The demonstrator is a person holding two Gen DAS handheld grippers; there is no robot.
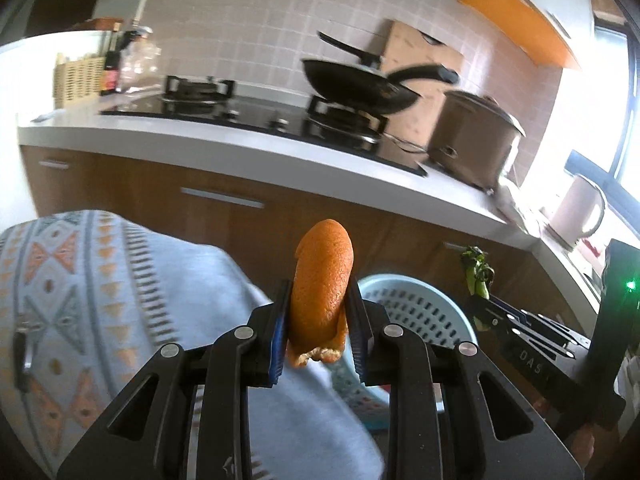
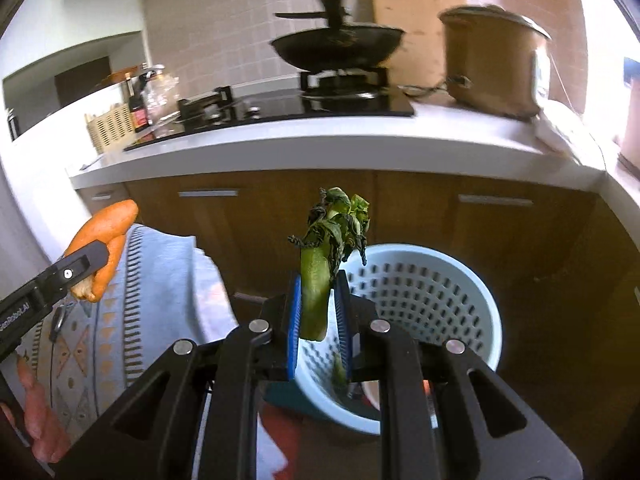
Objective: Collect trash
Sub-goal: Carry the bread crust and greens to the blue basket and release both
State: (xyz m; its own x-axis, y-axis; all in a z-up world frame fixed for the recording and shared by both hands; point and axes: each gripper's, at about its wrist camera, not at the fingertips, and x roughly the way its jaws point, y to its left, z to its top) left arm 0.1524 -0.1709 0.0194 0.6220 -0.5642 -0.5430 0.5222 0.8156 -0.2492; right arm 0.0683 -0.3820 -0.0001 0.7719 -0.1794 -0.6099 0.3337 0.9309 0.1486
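1. My left gripper point(image 1: 320, 312) is pinching an orange peel point(image 1: 322, 280). Its blue pads press on the two sides of the peel's lower half.
2. The peel is a curled strip. Its long axis runs along the fingers, the rounded end pointing up and away from me, the ragged pale end toward the gripper body.
3. My right gripper point(image 2: 320, 320) is pinching a wilted green vegetable scrap point(image 2: 324, 256). The pads close on its thick pale-green stalk.
4. The scrap's long axis also runs along the fingers. The dark, shrivelled leaves point up and away; the cut stalk end points down between the pads.
5. A light blue perforated basket point(image 2: 452, 280) stands on the floor, just beyond and to the right of the right gripper's fingers. In the left wrist view the basket point(image 1: 436, 308) shows behind the left gripper's right finger.
6. In the right wrist view the left gripper point(image 2: 80, 268) and its peel point(image 2: 104, 240) are at the far left, well apart from the basket.
7. A patterned sleeve point(image 1: 100, 300) fills the near left.
8. Beyond are brown cabinets point(image 2: 280, 216), a white counter point(image 2: 360, 140), a stove with a black pan point(image 2: 340, 46) and a brown cooker point(image 2: 492, 60).
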